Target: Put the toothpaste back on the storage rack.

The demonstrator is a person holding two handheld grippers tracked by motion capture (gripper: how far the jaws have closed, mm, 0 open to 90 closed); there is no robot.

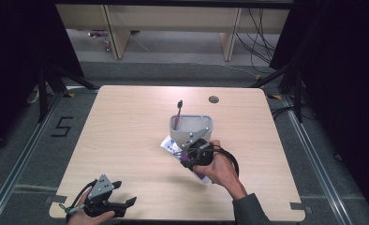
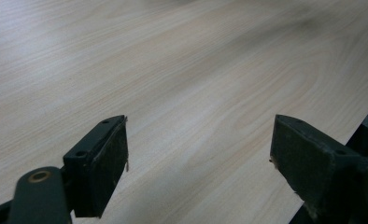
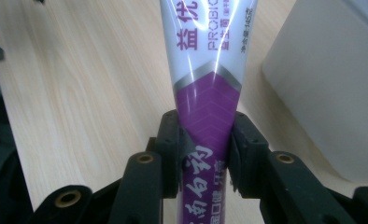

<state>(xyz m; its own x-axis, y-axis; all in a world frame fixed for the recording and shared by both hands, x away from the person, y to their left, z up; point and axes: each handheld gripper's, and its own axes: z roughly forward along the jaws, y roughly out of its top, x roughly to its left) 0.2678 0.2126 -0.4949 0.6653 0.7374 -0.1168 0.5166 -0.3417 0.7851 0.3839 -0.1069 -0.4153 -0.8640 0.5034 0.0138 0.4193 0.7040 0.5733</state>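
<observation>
- Here, at the near left corner of the wooden table (image 1: 126, 122), the left gripper (image 1: 126, 202) is held low in the person's left hand (image 1: 82, 216); in the left gripper view its two black pads (image 2: 105, 163) are seen spread wide apart, with only bare wood grain between them and nothing gripped.
- Towards the middle of the table, a toothpaste tube (image 1: 171, 144), white at the far end and purple towards the near end, is seen in the high view just in front of a grey holder (image 1: 192, 127); its white end points up and to the left, and its near end reaches back beneath the hand.
- In the holder, a toothbrush (image 1: 178, 110) with a dark head is stood upright at the left side.
- To the right of centre, the right gripper (image 1: 188, 157) is carried in the person's right hand (image 1: 220, 168); in the right gripper view its pads (image 3: 173, 140) are pressed against both sides of the purple part of the tube (image 3: 205, 70), which runs straight up between them, with the grey holder (image 3: 327, 84) just beside it.
- Beyond the table, a grey floor (image 1: 173, 70) is seen, marked with a taped number (image 1: 62, 126) at the left; dark curtains (image 1: 346, 70) are hung on both sides, and cables (image 1: 262, 42) are trailed at the far right.
</observation>
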